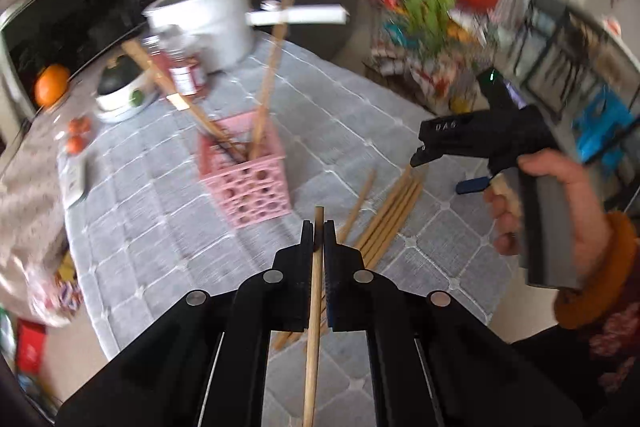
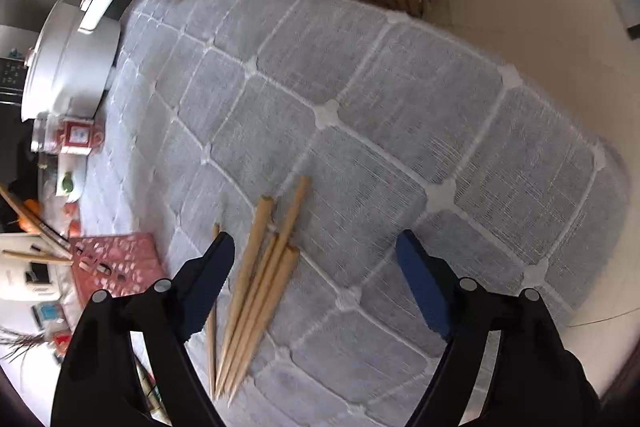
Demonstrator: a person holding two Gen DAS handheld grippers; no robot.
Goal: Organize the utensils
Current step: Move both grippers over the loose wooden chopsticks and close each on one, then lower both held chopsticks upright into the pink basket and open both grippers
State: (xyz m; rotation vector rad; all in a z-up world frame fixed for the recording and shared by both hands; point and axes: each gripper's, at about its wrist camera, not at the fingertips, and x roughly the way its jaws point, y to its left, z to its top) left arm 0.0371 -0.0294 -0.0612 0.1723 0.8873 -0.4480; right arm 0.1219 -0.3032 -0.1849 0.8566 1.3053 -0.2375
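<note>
Left wrist view has the left gripper clamped tight on a single chopstick, lifted off the tabletop with the pink basket ahead, a few sticks already standing in it. My worry: the stick is pinched near one end, so most of its length hangs behind the jaws; it could swivel in the pads and miss the basket mouth, or knock the leaning ones. Right side, the right gripper is spread wide over the loose chopsticks lying bunched together, nothing gripped. They touch each other, so closing there could grab two or scatter the pile. Both grippers look near each other, so a bump seems possible.
</note>
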